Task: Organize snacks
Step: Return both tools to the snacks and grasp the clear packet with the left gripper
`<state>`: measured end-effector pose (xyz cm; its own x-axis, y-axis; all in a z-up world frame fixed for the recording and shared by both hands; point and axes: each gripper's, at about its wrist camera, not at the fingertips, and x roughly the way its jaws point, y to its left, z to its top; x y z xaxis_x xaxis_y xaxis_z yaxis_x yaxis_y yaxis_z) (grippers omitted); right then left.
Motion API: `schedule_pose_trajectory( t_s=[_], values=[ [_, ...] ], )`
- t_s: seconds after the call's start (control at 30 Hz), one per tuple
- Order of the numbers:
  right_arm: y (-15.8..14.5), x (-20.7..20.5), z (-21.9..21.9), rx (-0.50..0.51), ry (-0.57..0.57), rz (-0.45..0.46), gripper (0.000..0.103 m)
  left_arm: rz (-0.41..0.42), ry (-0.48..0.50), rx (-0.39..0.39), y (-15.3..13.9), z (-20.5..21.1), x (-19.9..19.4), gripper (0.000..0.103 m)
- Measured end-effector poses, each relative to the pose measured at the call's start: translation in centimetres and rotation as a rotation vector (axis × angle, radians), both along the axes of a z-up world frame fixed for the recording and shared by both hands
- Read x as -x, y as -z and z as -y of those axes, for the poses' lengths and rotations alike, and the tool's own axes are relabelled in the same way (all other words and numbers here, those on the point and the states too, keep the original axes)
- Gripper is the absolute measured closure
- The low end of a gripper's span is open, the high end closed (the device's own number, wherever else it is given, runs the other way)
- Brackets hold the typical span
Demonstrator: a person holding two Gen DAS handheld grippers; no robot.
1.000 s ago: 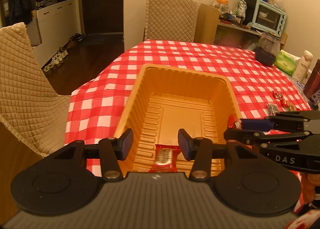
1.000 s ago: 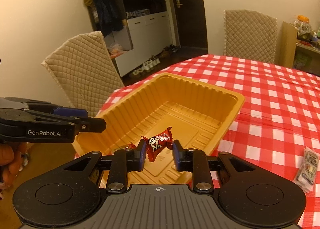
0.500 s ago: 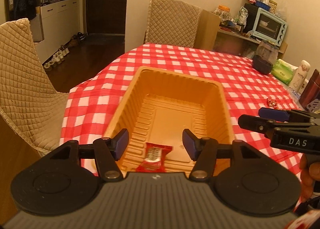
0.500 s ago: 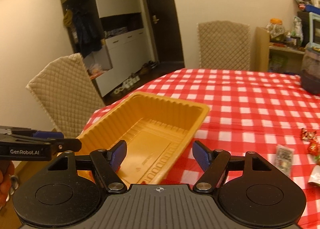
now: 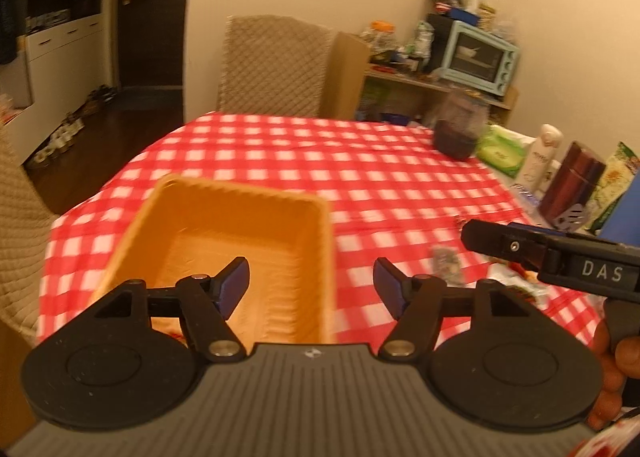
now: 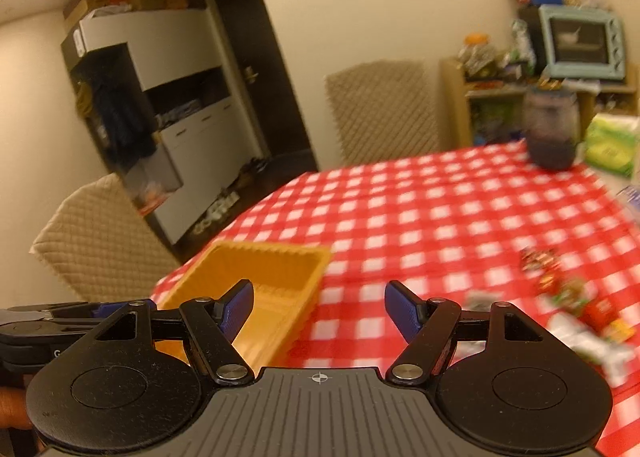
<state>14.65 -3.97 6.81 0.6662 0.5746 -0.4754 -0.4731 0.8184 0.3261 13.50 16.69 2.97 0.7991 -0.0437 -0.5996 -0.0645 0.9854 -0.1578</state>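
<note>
Warm, dim amber indoor light tints both views. Motion blur smears the checked worktop [image 5: 360, 185] and tray [image 6: 264, 277] — fisheye bending curves the edges, with a bright ceiling patch top-left in the right view.

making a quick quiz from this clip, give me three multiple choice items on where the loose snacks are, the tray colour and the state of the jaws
1. Where do the loose snacks lie?
A. inside the tray
B. on the tablecloth to the right of the tray
C. on the chair

2. What colour is the tray?
A. blue
B. white
C. yellow-orange

3. How do the jaws of the right gripper stand?
A. wide open with nothing between them
B. shut on a snack
C. shut on the tray rim

Answers:
1. B, the right wrist view shows the wrappers scattered on the red checked tablecloth, apart from the tray.
2. C, both views show its ribbed walls yellow-orange.
3. A, only tablecloth shows between its blue pads; the left gripper is open too.
</note>
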Motion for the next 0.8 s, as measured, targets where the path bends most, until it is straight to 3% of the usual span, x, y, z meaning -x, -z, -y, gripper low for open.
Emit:
schedule_pose_trajectory(
  t_s=[0.2,0.47,0.8],
  values=[
    [-0.3,-0.2,5.4,0.055,0.086,0.051,0.031,0.01,0.087,0.004,-0.6,4.5,-2.5,0.036],
    [3.0,-0.2,12.4,0.152,0.177,0.028,0.031,0.011,0.179,0.004,-0.1,9.7,-5.5,0.033],
    [7.9,-2.1,16.4,0.274,0.12,0.014,0.031,-0.041,0.235,-0.023,4.2,14.7,-9.7,0.032]
  ],
)
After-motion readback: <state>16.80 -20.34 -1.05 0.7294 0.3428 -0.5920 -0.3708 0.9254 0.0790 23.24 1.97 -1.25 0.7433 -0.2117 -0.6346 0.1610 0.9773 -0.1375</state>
